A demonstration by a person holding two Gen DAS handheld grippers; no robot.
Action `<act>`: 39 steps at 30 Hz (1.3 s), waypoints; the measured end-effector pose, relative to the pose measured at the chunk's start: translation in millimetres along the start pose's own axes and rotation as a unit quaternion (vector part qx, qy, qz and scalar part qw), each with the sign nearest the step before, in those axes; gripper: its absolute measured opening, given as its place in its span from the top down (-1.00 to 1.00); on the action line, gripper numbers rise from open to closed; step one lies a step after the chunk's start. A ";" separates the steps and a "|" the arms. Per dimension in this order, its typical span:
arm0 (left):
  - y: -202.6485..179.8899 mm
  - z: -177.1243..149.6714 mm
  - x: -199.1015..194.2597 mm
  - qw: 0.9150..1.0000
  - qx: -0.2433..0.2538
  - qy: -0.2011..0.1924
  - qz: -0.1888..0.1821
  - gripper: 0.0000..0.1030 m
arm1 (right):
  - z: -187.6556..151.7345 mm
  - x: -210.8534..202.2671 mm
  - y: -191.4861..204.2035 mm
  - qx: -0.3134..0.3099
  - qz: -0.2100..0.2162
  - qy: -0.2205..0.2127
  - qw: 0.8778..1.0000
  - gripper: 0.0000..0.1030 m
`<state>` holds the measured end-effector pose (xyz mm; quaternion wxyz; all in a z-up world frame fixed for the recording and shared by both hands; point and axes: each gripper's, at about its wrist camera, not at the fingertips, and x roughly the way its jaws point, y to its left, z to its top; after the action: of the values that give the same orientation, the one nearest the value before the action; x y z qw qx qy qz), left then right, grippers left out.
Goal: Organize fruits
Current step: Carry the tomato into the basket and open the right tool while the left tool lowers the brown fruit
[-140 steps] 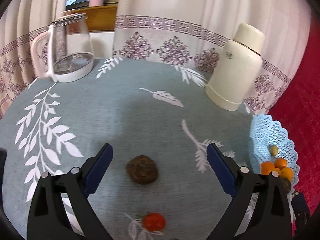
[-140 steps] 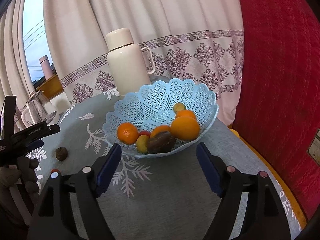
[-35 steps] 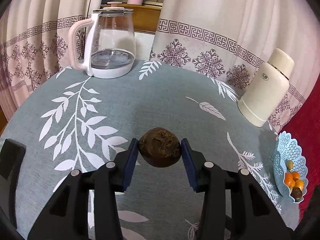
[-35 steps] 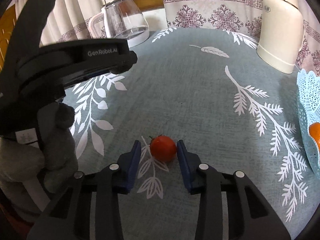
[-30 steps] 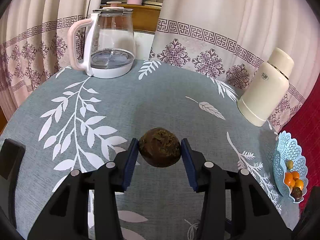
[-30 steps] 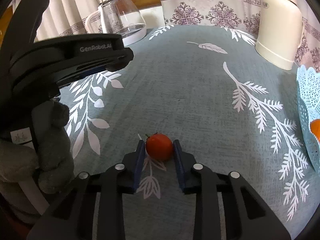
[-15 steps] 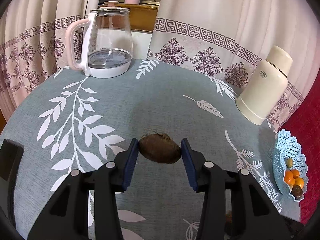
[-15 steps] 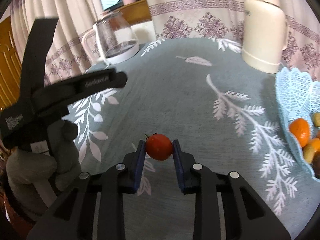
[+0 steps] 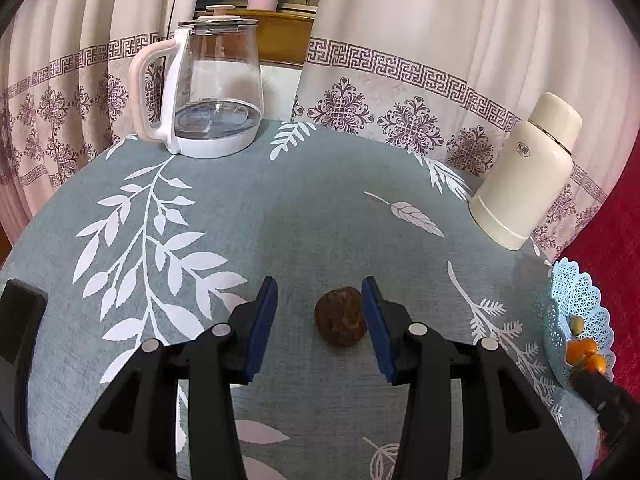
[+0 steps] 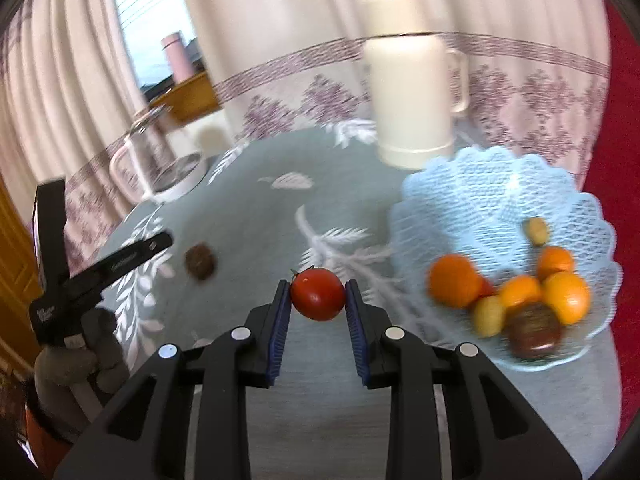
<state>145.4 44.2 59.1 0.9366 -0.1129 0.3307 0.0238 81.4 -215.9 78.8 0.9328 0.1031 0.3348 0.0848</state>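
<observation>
A wrinkled brown fruit [image 9: 340, 322] lies on the grey-green tablecloth, loose between the pads of my left gripper [image 9: 321, 314], nearer the right pad. The left jaws stand open around it. It also shows in the right wrist view [image 10: 199, 261], beside the left gripper [image 10: 132, 258]. My right gripper [image 10: 318, 296] is shut on a red tomato [image 10: 318, 294] and holds it above the table, left of the light blue lattice basket [image 10: 500, 200]. The basket holds several oranges, small yellow fruits and a dark fruit. It sits at the right edge in the left wrist view [image 9: 576, 304].
A glass kettle with a white handle [image 9: 212, 88] stands at the table's back left. A cream thermos [image 9: 524, 172] stands at the back right, just behind the basket [image 10: 412, 92]. Patterned curtains hang behind the round table. A red surface lies to the right.
My left gripper has opened and the brown fruit has dropped from it onto the cloth. My right gripper has lifted the tomato and swung right toward the basket.
</observation>
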 end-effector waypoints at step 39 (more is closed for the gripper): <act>-6.0 -11.7 53.5 0.998 -0.002 0.064 0.000 -0.25 | -27.8 -51.7 -84.5 0.085 -0.174 -0.123 0.973 -0.04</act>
<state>180.7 34.1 18.0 0.9133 -0.1162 0.3899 0.0170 31.7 -305.3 68.1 0.9550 0.1320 0.2365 -0.1211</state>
